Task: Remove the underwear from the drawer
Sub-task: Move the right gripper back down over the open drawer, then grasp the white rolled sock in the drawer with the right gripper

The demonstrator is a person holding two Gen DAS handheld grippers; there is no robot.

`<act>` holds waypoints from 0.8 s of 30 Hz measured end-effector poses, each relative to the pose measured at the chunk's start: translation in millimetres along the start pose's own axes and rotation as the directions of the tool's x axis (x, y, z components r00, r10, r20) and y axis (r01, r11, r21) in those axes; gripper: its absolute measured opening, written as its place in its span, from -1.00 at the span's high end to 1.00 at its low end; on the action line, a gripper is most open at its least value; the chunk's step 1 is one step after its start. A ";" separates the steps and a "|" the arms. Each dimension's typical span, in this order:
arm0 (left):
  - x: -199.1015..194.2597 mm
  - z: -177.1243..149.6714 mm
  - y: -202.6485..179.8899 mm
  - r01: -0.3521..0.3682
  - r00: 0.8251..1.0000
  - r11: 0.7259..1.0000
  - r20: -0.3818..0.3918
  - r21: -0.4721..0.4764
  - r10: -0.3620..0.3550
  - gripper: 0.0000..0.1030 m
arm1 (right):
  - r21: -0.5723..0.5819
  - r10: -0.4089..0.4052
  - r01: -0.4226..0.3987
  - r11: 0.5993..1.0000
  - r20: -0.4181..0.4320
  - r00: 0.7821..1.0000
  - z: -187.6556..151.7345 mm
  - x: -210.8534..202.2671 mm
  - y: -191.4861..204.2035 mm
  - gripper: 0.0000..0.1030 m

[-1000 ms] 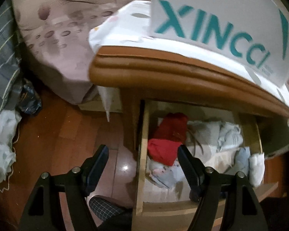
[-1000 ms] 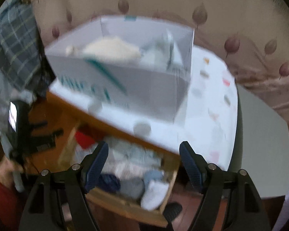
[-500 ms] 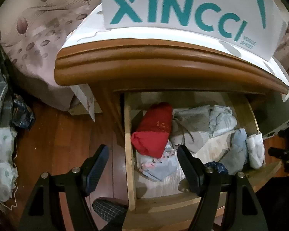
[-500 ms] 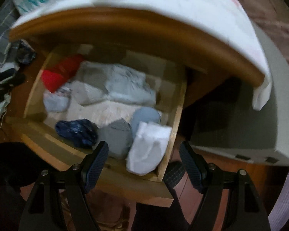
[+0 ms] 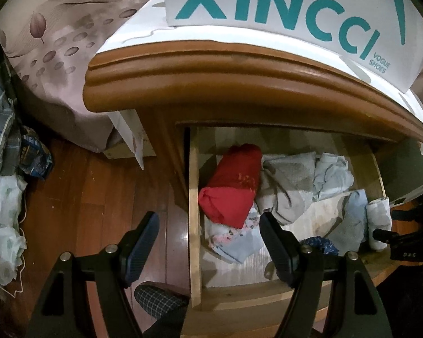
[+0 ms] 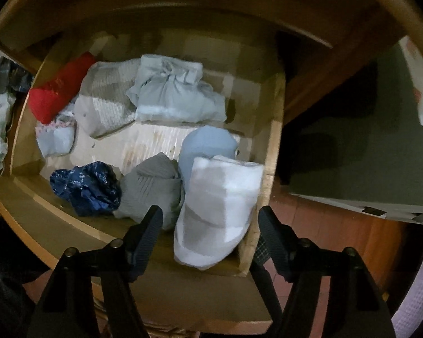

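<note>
Right wrist: white underwear [image 6: 220,211] lengthwise front-to-back.

Both views were dimly lit and strongly bowed at black-vignetted edges; glare was seen on the glossy brown wooden floor [image 5: 183,232], slight blur on the white folded cloth bundle [image 6: 220,211].

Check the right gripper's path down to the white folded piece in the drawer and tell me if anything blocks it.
Nothing visible lies between the right gripper and the white folded piece, which sits uncovered at the top of the pile. Its jaws have just been closing, not yet touching it. The drawer's side wall stands close beside the piece, near the outer finger, and the grey bundle presses against its other side.
</note>
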State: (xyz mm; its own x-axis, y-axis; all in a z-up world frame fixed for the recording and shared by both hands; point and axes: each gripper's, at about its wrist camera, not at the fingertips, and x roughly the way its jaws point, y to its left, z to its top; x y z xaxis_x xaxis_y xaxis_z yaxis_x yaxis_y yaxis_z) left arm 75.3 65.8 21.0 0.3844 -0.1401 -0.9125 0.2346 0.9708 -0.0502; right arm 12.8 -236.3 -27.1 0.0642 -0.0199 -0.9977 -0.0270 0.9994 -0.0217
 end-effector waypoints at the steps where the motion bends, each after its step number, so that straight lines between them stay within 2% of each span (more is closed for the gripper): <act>1: 0.2 0.0 -0.2 -0.001 1.000 1.000 -0.001 0.001 0.001 -0.47 | -0.003 0.003 -0.003 1.000 -0.006 1.000 0.3 3.0 2.0 -0.27; 9: 2.1 0.4 -0.9 -0.006 1.000 1.000 -0.010 -0.003 0.006 -0.47 | -0.040 -0.004 0.004 0.999 -0.009 1.000 2.0 11.3 8.4 -0.28; 11: 1.9 0.2 -1.2 -0.004 1.000 1.000 -0.011 0.000 0.004 -0.47 | -0.044 0.000 -0.001 0.999 -0.010 1.000 2.9 12.1 8.0 -0.15; 13: 2.0 0.4 -2.3 0.002 1.000 1.000 -0.012 0.005 -0.002 -0.47 | -0.060 0.011 -0.012 0.998 -0.016 1.000 5.1 15.5 8.8 -0.11; 20: 5.2 -0.8 -6.1 -0.006 1.000 1.000 -0.026 0.025 0.007 -0.47 | -0.060 0.012 -0.017 0.998 -0.086 0.996 15.1 43.4 10.7 -0.06; 24: 6.4 -1.1 -12.1 0.004 0.999 0.999 -0.035 0.040 -0.002 -0.47 | -0.059 0.000 -0.005 0.998 -0.095 0.995 21.7 46.6 10.5 -0.02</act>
State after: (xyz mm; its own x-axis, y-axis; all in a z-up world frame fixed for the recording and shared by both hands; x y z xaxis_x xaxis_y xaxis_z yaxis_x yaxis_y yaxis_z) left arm 74.0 53.3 15.3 0.3523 -0.1354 -0.9260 0.2718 0.9616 -0.0372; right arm 37.2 -226.0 -72.4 -0.0310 -0.0230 -0.9993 -0.0857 0.9961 -0.0203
